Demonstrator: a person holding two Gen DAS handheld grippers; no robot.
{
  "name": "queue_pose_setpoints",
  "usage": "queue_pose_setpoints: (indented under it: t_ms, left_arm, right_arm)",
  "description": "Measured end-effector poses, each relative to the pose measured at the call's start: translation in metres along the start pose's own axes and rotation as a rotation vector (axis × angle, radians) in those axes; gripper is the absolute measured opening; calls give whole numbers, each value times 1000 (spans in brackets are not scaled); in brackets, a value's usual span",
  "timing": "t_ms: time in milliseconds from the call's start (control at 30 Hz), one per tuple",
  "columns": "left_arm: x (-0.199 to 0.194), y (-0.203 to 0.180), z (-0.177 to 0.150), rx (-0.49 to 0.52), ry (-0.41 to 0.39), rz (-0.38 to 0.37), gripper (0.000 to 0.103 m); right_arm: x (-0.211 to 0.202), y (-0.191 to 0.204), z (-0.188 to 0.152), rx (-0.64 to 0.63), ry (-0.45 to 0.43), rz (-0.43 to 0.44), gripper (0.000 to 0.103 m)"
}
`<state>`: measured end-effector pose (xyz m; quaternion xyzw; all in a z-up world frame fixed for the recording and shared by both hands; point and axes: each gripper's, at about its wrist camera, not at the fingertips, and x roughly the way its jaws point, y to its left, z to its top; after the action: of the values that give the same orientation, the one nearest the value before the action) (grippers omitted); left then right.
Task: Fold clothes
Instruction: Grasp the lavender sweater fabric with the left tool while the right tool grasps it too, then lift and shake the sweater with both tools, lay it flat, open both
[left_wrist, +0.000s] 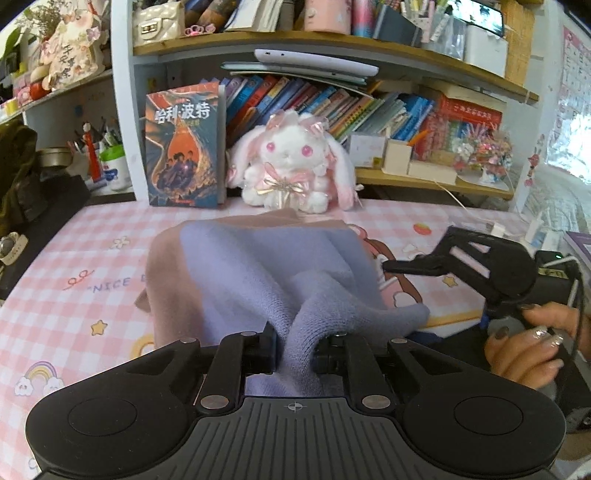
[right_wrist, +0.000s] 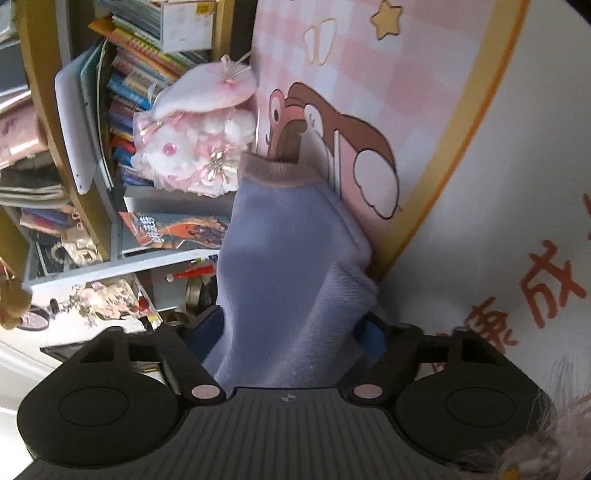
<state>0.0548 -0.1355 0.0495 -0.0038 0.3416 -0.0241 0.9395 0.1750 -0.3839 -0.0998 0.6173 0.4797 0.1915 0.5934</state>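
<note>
**Lavender garment, gripped at one fold, on pink checked desk mat**

Item 1. Garment (left_wrist: 258, 266): soft lavender knit with a dusty-pink band and a pink under-layer. It is lying bunched at the middle of the desk mat (left_wrist: 74, 258), just in front of the plush rabbit, with its near edge lifting off the mat toward the left wrist camera.

Item 2. Left gripper (left_wrist: 295, 350): its jaws are clenching a pinched ridge of the lavender cloth, pads pressing on the fabric from both sides.

Item 3. Right gripper (right_wrist: 291, 339): rolled on its side in its own view, with the mat appearing as a wall at the right. A thick fold of the garment is sitting between its fingers; whether the pads are actually pressing on it cannot be told, as the cloth is covering them. In the left wrist view it is reaching in from the right, near the garment's right edge, carried by a hand (left_wrist: 524, 343) with painted nails.

Item 4. Plush rabbit (left_wrist: 291, 162): white and pink, sitting upright at the back edge of the mat.

Item 5. Book (left_wrist: 184, 147): standing upright just left of the rabbit, cover facing forward.

Item 6. Shelves (left_wrist: 332, 40): standing behind, packed with books and small goods.
</note>
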Motion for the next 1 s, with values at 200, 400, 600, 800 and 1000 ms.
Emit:
queue_pose_setpoints:
  t_ms: [200,400,600,800,1000]
  left_arm:
    - [-2,-6,-4,21,2,-8,14]
    - [-1,-20,3,94,14,-97,14]
    - [-40,-53,53,204,-180,-467,14]
    - [-113,-21,105,53,-546,-895,13]
    - [-104,31,80,-108,-510,-912,14]
  right_arm:
    - [3,-3,-3,-16,9,-22,34]
    - [-30,18,6,-106,-90,82,11]
    - [-104,111,19,-327,-263,357,11]
    - [-148,262,-12,-649,-235,682,11]
    - [-106,321,-60,-837,-61,655,11]
